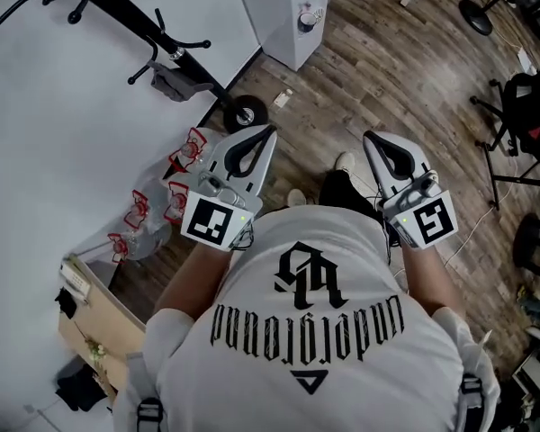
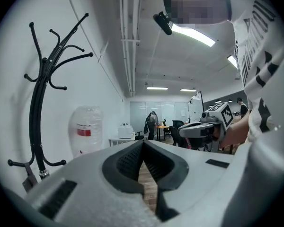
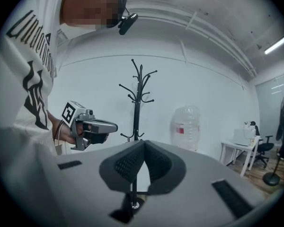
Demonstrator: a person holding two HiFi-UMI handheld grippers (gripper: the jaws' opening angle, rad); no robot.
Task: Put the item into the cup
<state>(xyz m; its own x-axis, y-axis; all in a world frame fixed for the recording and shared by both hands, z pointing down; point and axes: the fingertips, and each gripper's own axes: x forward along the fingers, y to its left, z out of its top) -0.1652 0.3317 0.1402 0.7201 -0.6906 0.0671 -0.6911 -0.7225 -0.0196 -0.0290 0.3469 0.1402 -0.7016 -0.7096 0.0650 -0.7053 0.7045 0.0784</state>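
Head view caught the left claw [image 1: 268, 135] and right claw [image 1: 369, 139] both clamped shut on nothing, side by side before the person's white shirt [image 1: 306, 349] above the wooden floor [image 1: 360, 70], with neither item nor cup in sight, so neither claw stood nearer.

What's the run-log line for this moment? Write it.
left gripper: shut, empty | right gripper: shut, empty | task things: none in view

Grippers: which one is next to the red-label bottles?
The left gripper, on the white wall side. The bottles sit just beside it, while the right gripper hangs over wooden floor, farther from them.
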